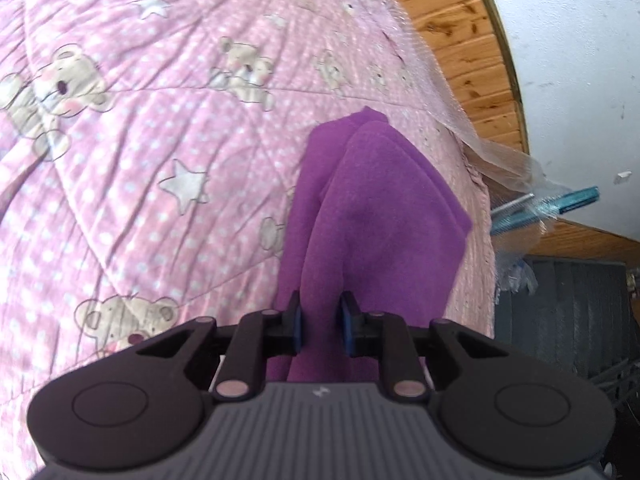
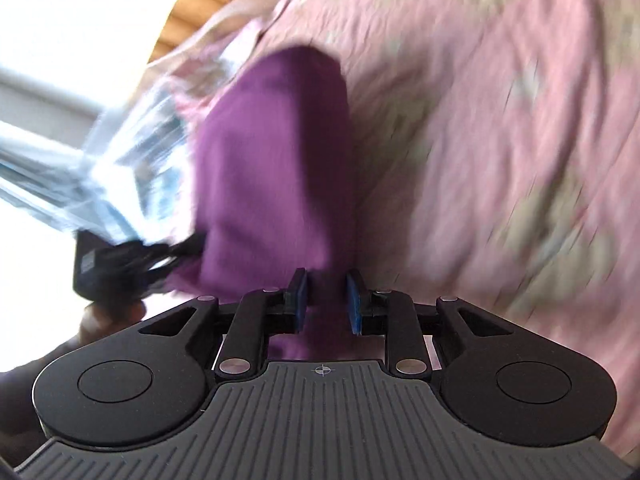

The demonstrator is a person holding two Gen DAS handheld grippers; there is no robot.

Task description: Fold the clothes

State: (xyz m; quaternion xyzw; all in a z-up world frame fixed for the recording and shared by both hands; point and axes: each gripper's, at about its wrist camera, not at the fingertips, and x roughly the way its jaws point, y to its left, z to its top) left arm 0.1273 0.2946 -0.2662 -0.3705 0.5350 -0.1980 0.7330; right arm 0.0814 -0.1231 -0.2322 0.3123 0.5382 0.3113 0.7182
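Two claws each pinch the purple garment [image 1: 372, 208] between blue pads. In the left wrist view the left claw [image 1: 320, 326] is nearly pressed together on a fold of the cloth, pointing downward over the bed, whose pink quilt [image 1: 160, 140] has bears and stars. From the claw the garment runs away toward the quilt's right edge, near it. Left of the garment the quilt lies broad and bare; right of the edge come clear plastic wrap [image 1: 492, 152], a wooden floor [image 1: 460, 40] and a white wall [image 1: 580, 60]. The right wrist view is blurred: the right claw [image 2: 326, 300] holds the same cloth, narrowly spread, and the other claw's dark body [image 2: 116, 268] sits at the garment's left side.
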